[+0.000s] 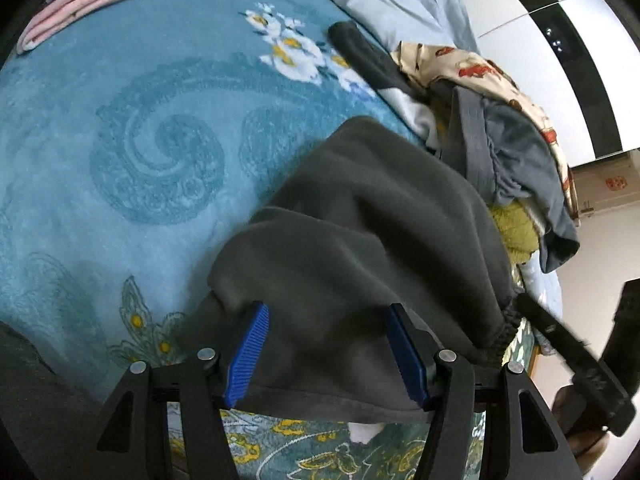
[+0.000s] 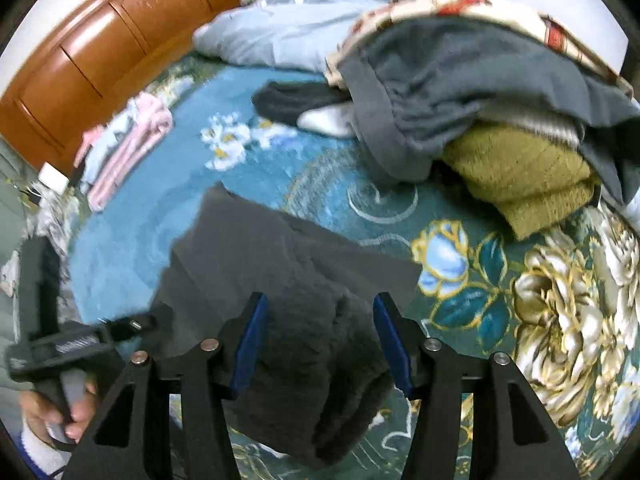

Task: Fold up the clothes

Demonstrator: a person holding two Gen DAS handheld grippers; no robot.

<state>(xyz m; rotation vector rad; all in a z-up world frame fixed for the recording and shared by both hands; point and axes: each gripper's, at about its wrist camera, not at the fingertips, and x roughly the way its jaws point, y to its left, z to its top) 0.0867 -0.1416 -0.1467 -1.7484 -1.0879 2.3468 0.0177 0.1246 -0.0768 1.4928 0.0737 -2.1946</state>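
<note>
Fingers of the left gripper [image 1: 327, 354] and right gripper [image 2: 320, 346] stand apart, each pair straddling an edge of the dark grey garment [image 1: 360, 232]; whether either truly pinches is unclear; the cloth hangs ahead of both over the bed [image 1: 120, 140], probably lifted for spreading; its long axis runs away from the fingers toward the clothes pile [image 2: 500, 120].

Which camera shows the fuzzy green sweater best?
The right wrist view. There the green sweater shows wide and close, folded beneath grey clothes in the pile. The left wrist view shows only a small yellow-green patch under that pile.
</note>
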